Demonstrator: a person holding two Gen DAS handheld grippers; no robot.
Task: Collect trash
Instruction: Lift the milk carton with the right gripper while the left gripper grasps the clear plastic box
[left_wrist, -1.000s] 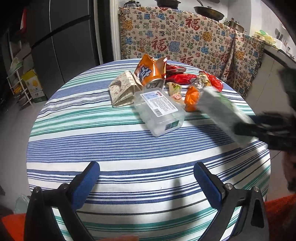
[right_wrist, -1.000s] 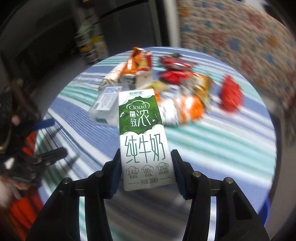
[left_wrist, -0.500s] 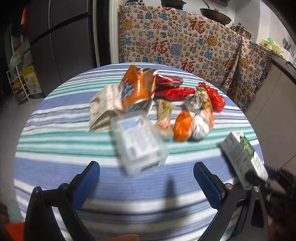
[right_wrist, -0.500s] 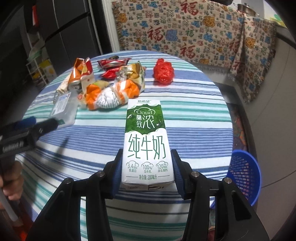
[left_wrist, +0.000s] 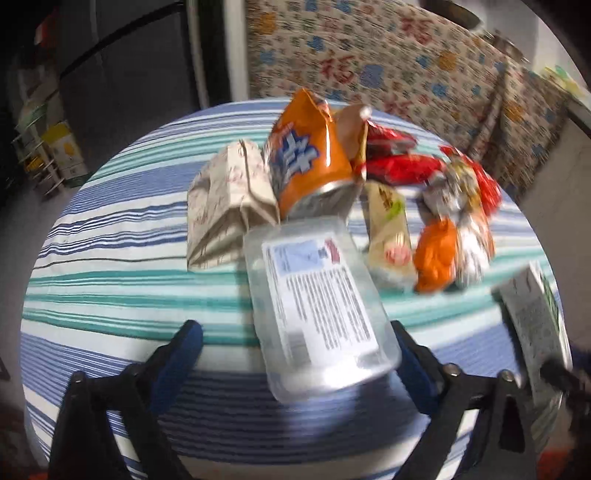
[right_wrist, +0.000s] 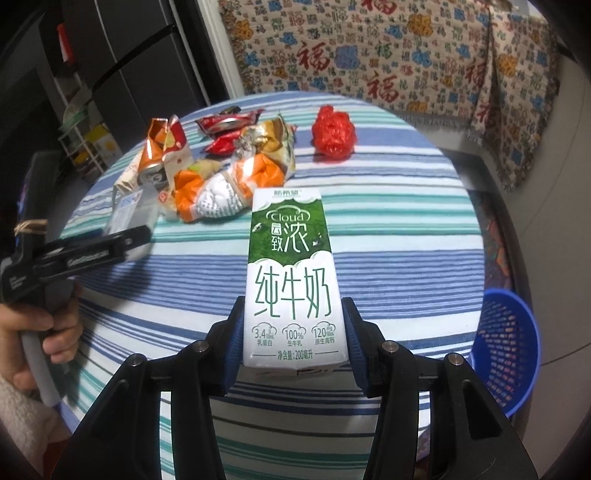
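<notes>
My right gripper (right_wrist: 293, 345) is shut on a green and white milk carton (right_wrist: 291, 273) and holds it above the striped table (right_wrist: 399, 236); the carton also shows in the left wrist view (left_wrist: 535, 325). My left gripper (left_wrist: 295, 354) is open, its jaws on either side of a clear plastic box (left_wrist: 317, 306) with a white label. Behind the box lies a pile of trash: an orange snack bag (left_wrist: 310, 155), a beige paper bag (left_wrist: 225, 199), red wrappers (left_wrist: 399, 166) and a crumpled orange wrapper (left_wrist: 447, 251). A red crumpled ball (right_wrist: 334, 131) lies apart.
A blue mesh basket (right_wrist: 509, 350) stands on the floor right of the table. A patterned cloth (right_wrist: 388, 51) covers furniture behind. A dark fridge (right_wrist: 140, 66) and a wire rack (left_wrist: 48, 158) stand at the back left.
My left gripper has moved forward so the clear box now sits between its jaws. My right gripper has swung the milk carton rightward, away from the pile, toward the table's right side.
</notes>
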